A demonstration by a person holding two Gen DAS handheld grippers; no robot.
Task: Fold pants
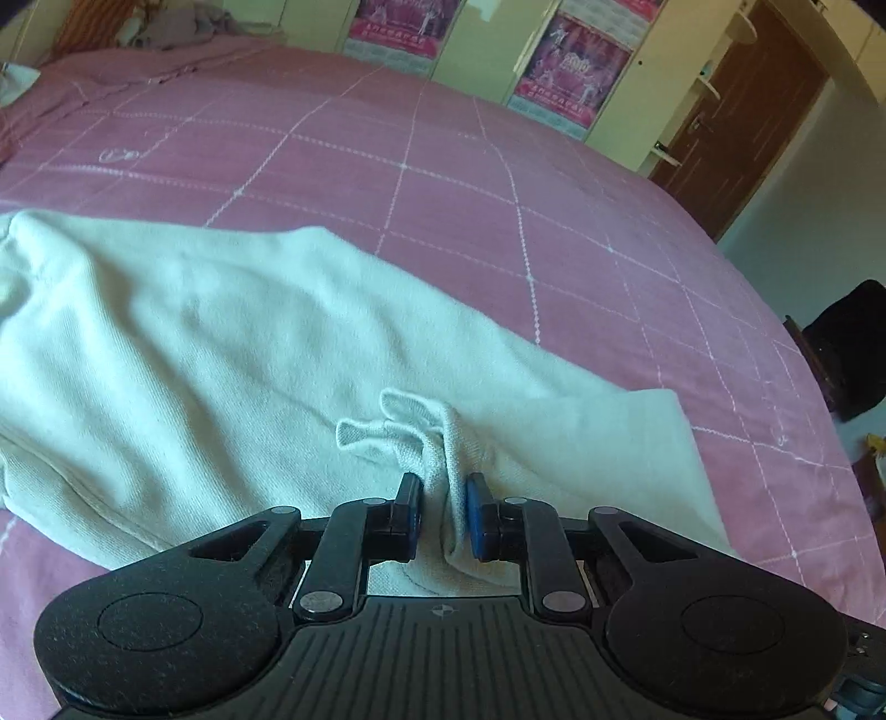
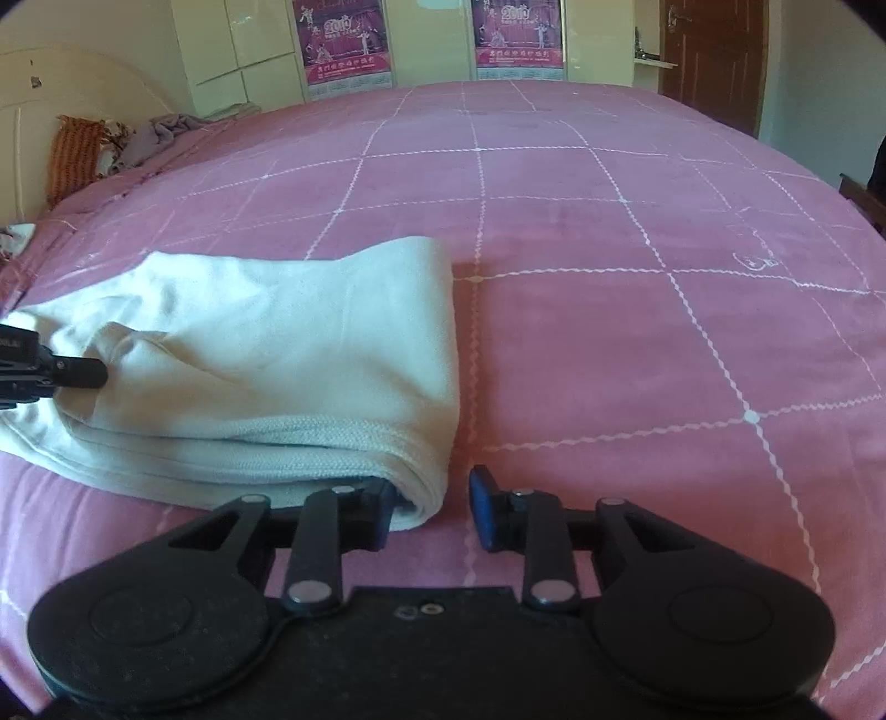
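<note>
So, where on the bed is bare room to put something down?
Free: the bedspread right of the pants, up to the wardrobe. Crowded: near the left gripper pinching the pants, and the headboard corner with pillows.

Pants (image 1: 232, 332): pale knit cloth, matt, with fine ribbing along the hem and waistband edges (image 2: 310, 437). Bed cover (image 1: 443, 166): pink woven cloth, matt, slightly napped, with white stitched grid lines. Left tongs (image 1: 443, 509): black plastic, grainy matt finish, with blue smooth pads and dull metal pivot pins. Right tongs (image 2: 434, 515): same matt black plastic, blue pads (image 2: 483, 509), metal pins. Door (image 2: 714, 50): brown wood, semi-gloss. Posters (image 2: 340, 44): glossy paper.
</note>
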